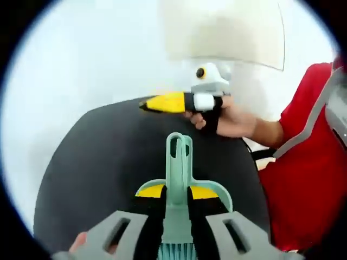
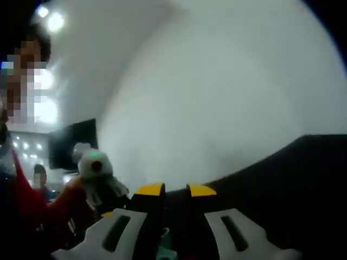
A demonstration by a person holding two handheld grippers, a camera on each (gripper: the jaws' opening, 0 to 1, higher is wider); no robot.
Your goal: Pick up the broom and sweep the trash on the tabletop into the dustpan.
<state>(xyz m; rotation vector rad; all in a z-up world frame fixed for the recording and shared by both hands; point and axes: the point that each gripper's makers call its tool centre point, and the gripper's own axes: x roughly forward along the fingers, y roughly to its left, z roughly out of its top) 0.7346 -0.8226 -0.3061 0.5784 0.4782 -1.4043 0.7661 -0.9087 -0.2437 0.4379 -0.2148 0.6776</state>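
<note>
Black round tabletop (image 1: 108,179) lies under me in the left gripper view, spreading from centre out to 8 o'clock, its curved edge meeting a pale, plain floor (image 1: 65,81). At 12 o'clock, beyond the far edge, a cream-white panel (image 1: 227,30) with a slanted right side. At 3 to 4 o'clock, a red shirt (image 1: 309,179) crossed by a grey strap (image 1: 306,127).

Right gripper view: the black surface (image 2: 303,184) runs from 6 to 3 o'clock. Bright ceiling lights (image 2: 54,21) at 10 o'clock. A dark screen-like rectangle (image 2: 73,142) at 9 o'clock, too blurred to name.
</note>
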